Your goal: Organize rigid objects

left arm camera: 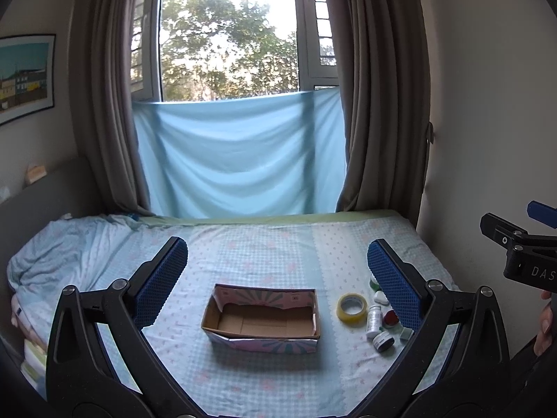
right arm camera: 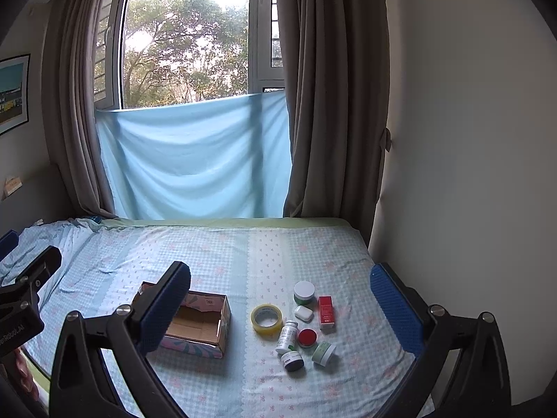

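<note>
Two grippers, both with jaws spread wide and gripping nothing, hover above the bed (right arm camera: 216,244). Left gripper (left arm camera: 276,271): its jaws frame the open cardboard box (left arm camera: 261,317) at lower centre. Right gripper (right arm camera: 280,294): between its jaws lie the yellow tape roll (right arm camera: 266,317), white pill bottle (right arm camera: 287,337) on its side, red-lidded jar (right arm camera: 307,337), white-lidded green jar (right arm camera: 304,292), red carton (right arm camera: 326,312), small white case (right arm camera: 303,312), dark jar (right arm camera: 293,360) and pale green jar (right arm camera: 323,352), clustered just right of the box. Behind, upper frame: blue cloth (right arm camera: 195,160) across the window (right arm camera: 188,41), brown curtains (right arm camera: 334,87).
</note>
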`<state>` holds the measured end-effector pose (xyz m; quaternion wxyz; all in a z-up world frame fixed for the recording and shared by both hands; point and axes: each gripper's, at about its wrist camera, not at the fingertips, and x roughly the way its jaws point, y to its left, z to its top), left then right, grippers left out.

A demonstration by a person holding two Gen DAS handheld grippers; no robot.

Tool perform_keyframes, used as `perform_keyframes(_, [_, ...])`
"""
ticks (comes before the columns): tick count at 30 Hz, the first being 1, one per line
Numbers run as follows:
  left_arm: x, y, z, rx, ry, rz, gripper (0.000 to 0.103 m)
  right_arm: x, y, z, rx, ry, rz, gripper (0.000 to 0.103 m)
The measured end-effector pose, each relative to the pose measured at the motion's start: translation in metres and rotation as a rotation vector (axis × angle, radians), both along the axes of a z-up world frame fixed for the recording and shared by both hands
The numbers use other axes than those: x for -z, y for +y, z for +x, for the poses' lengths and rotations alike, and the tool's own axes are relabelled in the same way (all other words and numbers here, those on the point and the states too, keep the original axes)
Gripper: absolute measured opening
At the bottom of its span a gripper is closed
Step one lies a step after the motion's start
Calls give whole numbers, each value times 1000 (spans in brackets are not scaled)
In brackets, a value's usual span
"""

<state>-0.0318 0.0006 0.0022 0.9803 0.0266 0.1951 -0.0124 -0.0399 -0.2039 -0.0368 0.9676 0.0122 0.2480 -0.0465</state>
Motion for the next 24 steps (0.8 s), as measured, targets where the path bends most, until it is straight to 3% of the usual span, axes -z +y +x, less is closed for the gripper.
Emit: perform_keyframes(24, [-2, 2, 0, 2, -2, -1, 103, -4, -6, 4, 0, 13, -1, 103])
